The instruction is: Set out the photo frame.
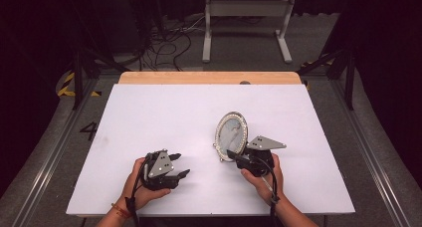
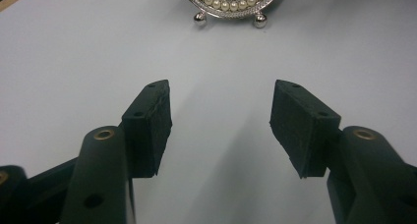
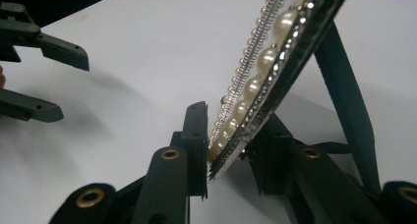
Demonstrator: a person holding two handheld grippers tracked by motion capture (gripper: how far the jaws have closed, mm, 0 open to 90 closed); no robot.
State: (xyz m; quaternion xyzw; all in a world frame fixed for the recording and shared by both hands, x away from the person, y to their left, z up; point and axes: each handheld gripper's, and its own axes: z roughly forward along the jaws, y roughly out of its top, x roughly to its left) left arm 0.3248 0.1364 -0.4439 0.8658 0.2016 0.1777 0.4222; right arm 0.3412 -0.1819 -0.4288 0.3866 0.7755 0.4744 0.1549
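Observation:
An oval picture frame [image 1: 231, 135] with a pearl and silver rim stands upright on the white table [image 1: 149, 112], right of centre. My right gripper [image 1: 234, 156] is shut on its lower rim. In the right gripper view the jaws [image 3: 228, 155] pinch the pearl edge of the frame [image 3: 265, 81], and the dark easel leg [image 3: 344, 86] props it from behind. My left gripper [image 1: 182, 165] rests near the front edge, to the left of the frame, open and holding nothing. Its jaws [image 2: 220, 118] point at the frame's ball feet [image 2: 231, 0]. It is also visible from the right gripper [image 3: 74, 86].
A wooden strip [image 1: 209, 77] runs along the table's far edge. Beyond it a grey metal stand [image 1: 246, 23] and loose cables [image 1: 164, 43] sit on the floor. Bare white tabletop lies to the left and behind the frame.

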